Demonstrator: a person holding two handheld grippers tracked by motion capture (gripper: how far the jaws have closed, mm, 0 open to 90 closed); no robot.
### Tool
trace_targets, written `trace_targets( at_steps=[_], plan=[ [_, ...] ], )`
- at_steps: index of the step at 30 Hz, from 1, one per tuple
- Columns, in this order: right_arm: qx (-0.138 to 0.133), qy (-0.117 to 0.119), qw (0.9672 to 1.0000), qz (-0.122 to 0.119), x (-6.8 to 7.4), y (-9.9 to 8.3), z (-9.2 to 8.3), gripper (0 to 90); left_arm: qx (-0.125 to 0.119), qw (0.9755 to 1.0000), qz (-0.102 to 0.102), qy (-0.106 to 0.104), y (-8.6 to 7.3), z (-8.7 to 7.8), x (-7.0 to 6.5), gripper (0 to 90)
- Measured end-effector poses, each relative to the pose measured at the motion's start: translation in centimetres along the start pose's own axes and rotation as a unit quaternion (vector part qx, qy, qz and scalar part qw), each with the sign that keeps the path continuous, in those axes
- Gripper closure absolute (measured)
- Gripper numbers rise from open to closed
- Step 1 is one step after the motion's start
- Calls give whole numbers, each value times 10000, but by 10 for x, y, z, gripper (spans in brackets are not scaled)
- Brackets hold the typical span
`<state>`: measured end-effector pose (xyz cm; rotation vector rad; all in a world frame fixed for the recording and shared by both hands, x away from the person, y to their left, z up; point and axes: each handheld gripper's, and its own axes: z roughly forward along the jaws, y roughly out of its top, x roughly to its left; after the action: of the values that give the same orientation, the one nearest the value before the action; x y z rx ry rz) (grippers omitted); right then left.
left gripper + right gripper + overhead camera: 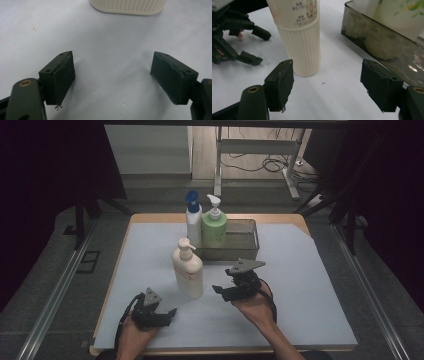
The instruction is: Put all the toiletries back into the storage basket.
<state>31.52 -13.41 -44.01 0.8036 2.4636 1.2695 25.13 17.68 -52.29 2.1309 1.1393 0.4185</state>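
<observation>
Both tongs, left [112, 75] and right [327, 82], gape empty beside the cream bottle [298, 37], label unreadable.

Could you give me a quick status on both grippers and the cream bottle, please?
Left gripper open, empty, facing cream bottle. Right gripper open, empty, bottle just ahead, untouched. Bottle upright on table, outside tray. Nothing in the way.

Wooden desk [150, 218], top covered by a white sheet [310, 290]. A cream pump bottle [188, 270] stands upright on the sheet near the middle. Just behind it a smoked clear tray [248, 251] sits on the sheet.
</observation>
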Motion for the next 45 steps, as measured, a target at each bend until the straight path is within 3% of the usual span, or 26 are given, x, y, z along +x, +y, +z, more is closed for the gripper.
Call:
trace_targets(
  at_steps=[22, 33, 45],
  plan=[
    [-71, 253, 9996, -93, 28, 44, 31, 276, 5, 10000, 1, -4, 0, 0, 0, 192],
    [-59, 25, 9998, -168, 39, 60, 49, 289, 5, 10000, 2, -3, 0, 0, 0, 192],
    [80, -205, 9998, -31, 42, 68, 69, 334, 6, 10000, 4, -7, 0, 0, 0, 192]
  ],
)
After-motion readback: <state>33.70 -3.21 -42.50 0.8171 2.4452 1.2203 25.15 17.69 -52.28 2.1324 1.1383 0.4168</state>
